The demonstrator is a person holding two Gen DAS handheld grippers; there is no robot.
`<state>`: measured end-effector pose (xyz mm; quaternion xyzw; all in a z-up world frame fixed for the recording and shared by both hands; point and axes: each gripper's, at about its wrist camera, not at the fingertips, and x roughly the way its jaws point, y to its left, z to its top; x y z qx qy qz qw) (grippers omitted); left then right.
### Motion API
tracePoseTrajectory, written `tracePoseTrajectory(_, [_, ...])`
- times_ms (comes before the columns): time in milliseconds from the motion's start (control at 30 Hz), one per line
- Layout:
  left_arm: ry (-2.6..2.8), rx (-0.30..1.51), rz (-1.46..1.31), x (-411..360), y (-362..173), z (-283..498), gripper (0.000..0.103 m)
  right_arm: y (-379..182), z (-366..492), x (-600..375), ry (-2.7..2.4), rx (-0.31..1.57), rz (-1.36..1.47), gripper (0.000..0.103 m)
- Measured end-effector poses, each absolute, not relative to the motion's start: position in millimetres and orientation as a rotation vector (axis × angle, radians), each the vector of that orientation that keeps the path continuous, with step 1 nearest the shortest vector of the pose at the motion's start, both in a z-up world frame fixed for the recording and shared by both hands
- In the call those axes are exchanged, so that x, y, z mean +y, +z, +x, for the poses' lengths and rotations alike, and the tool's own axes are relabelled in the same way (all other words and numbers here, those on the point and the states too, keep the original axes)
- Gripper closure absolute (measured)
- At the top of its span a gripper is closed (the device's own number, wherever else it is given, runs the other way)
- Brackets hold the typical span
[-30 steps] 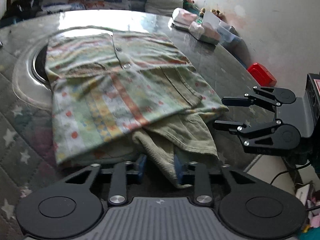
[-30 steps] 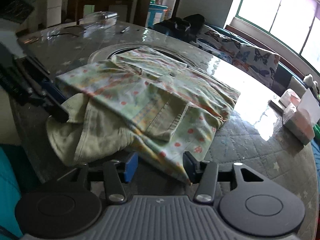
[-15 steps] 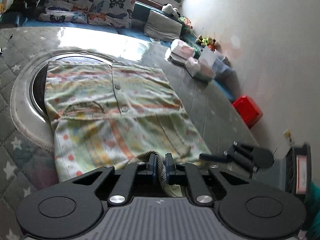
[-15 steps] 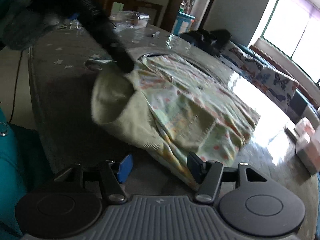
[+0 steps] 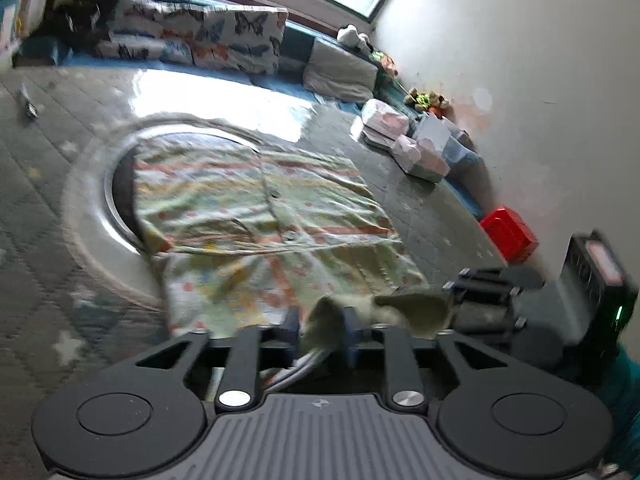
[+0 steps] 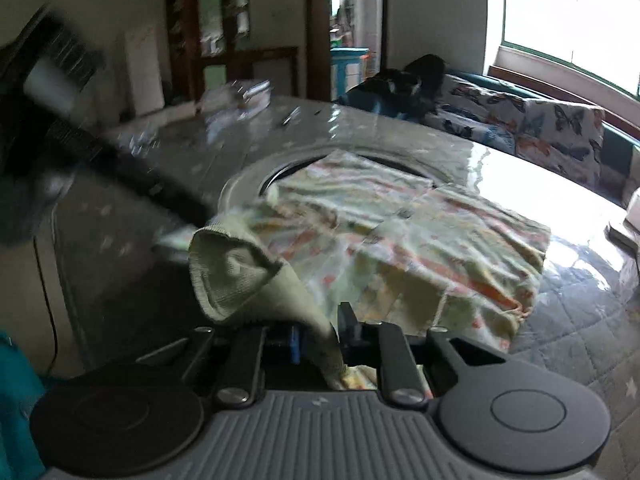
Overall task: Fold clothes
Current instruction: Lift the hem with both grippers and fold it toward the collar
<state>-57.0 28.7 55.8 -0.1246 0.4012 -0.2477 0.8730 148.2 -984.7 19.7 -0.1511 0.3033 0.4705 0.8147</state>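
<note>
On the quilted table (image 5: 420, 216), both tools, left (image 5: 320, 326) and right (image 6: 318, 330), pinch the garment's green ribbed hem (image 6: 236, 268).

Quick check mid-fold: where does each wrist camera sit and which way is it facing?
Left wrist: on the left tool, facing the window wall and white side wall across the pale green patterned garment; right tool shows.
Right wrist: on the right tool, facing the doorway and window; blurred left tool shows.
Shared: the garment, butterfly-print cushions.
</note>
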Motion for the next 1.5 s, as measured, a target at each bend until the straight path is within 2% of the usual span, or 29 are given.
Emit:
tracePoseTrajectory(167, [-0.488, 0.750, -0.087, 29, 54, -83, 0.054, 27, 156, -984, 0.995, 0.645, -0.272, 0.089])
tracePoseTrajectory(533, [-0.490, 0.646, 0.275, -2, 25, -101, 0.054, 30, 163, -983, 0.957, 0.645, -0.196, 0.094])
tracePoseTrajectory(600, [-0.479, 0.629, 0.309, -2, 21, -101, 0.059, 30, 163, -983, 0.952, 0.642, -0.185, 0.095])
tracePoseTrajectory(733, [-0.470, 0.596, 0.326, 1, 18, -102, 0.092, 27, 158, -986, 0.950, 0.628, -0.167, 0.098])
tracePoseTrajectory(767, [-0.470, 0.585, 0.321, 2, 19, -103, 0.094, 26, 155, -987, 0.951, 0.620, -0.162, 0.099])
tracePoseTrajectory(867, [-0.474, 0.549, 0.307, 4, 25, -110, 0.097, 26, 144, -994, 0.953, 0.595, -0.143, 0.099])
tracePoseTrajectory(1333, [-0.586, 0.482, 0.248, 16, 70, -176, 0.098, 71, 77, -1036, 1.020, 0.494, -0.123, 0.100])
tracePoseTrajectory(1500, [-0.548, 0.508, 0.170, 21, 72, -153, 0.098, 75, 92, -1026, 1.012, 0.502, -0.125, 0.100])
